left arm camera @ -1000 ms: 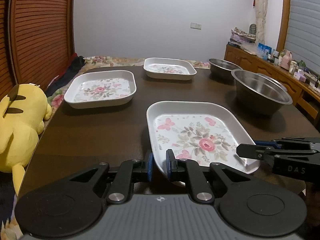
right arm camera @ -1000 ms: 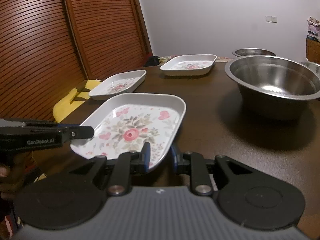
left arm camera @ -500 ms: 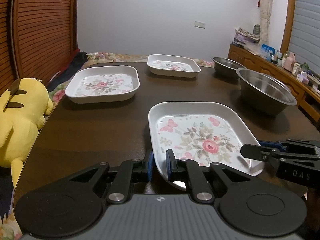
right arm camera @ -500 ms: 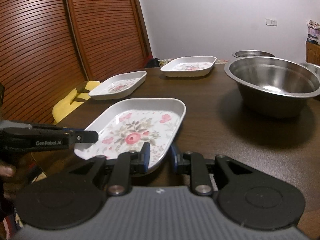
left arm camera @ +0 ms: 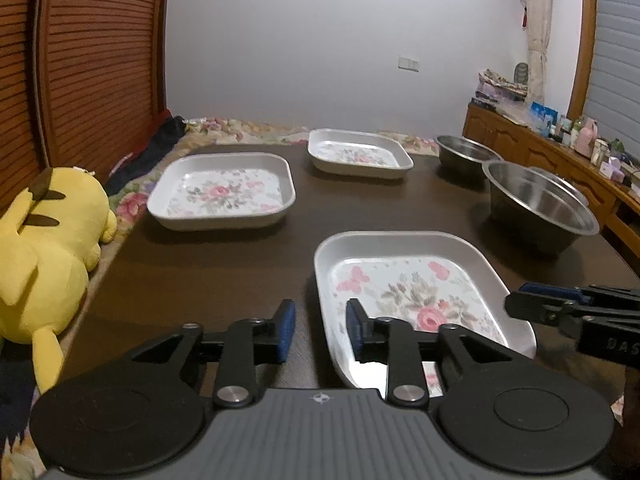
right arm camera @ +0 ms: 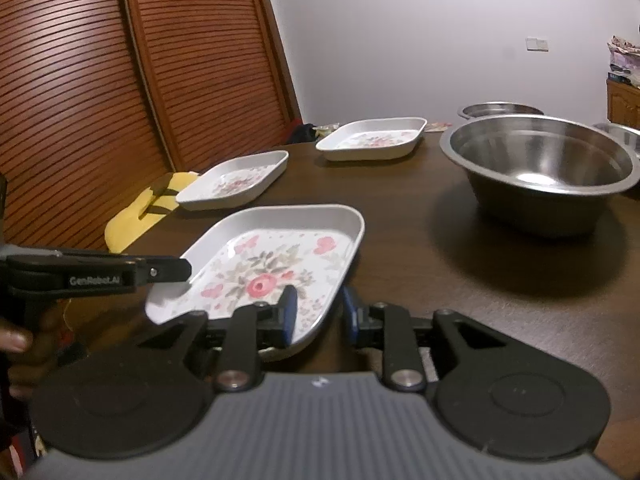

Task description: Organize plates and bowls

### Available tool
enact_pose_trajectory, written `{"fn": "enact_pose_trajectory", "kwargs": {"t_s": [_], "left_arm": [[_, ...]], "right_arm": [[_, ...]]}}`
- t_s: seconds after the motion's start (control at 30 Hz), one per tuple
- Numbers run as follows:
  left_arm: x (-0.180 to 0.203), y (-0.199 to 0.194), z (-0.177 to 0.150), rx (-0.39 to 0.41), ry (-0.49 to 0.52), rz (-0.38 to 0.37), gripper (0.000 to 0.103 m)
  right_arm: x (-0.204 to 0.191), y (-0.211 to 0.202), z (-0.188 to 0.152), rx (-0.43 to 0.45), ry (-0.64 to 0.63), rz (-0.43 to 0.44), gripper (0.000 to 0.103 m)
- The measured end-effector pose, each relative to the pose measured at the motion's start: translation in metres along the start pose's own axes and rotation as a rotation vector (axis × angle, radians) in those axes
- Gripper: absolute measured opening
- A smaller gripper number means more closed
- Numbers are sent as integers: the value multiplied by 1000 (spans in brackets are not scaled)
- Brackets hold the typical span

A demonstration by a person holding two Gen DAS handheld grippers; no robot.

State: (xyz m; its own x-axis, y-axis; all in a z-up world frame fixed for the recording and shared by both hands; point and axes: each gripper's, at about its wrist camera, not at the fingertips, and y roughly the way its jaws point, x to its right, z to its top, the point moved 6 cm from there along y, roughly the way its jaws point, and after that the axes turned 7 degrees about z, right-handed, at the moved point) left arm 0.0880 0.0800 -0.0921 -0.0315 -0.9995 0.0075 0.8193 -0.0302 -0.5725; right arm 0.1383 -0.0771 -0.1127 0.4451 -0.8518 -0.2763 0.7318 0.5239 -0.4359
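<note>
Floral plates (left arm camera: 412, 292), steel bowls (right arm camera: 538, 168), seemingly unstacked

Yellow plush toy (left arm camera: 44, 248) at table's (left arm camera: 224, 264) left edge; wood sideboard (left arm camera: 560, 168) w/ clutter far right.

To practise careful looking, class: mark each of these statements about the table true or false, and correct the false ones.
1. Three floral plates sit on the table. True: near plate, middle plate, far plate.
2. The plates are stacked. False: each lies apart on the table.
3. A yellow plush lies beside the table. True.
4. The big steel bowl holds fruit. False: it is empty.
5. The left gripper clamps the near plate. False: its jaws have just been opening and straddle the rim.
</note>
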Motion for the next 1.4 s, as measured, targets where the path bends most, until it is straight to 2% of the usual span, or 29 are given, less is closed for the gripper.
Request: {"fn": "enact_pose_trajectory", "kwargs": {"t_s": [0.1,0.4,0.63,0.9,1.03,1.2,1.4], "left_arm": [[-7,-3,10,22,-7,15,42],[-40,16,38,56,-6,90,45],[-77,42,63,78,-35,123,47],[-124,80,83,69,-66,132,47],[-141,99,83,43,-103,105,44],[-147,118,79,7,-97,80,33],[-147,130,79,-8,-97,35,21]], "right_arm": [[2,-5,9,18,-7,5,32],[-11,0,51,26,-144,64,41],[-33,36,90,-18,-201,164,41],[-53,100,121,-89,-181,184,41],[-54,136,119,-149,-148,156,41],[-49,174,113,-212,-122,97,41],[-43,194,112,-256,-91,60,39]]}}
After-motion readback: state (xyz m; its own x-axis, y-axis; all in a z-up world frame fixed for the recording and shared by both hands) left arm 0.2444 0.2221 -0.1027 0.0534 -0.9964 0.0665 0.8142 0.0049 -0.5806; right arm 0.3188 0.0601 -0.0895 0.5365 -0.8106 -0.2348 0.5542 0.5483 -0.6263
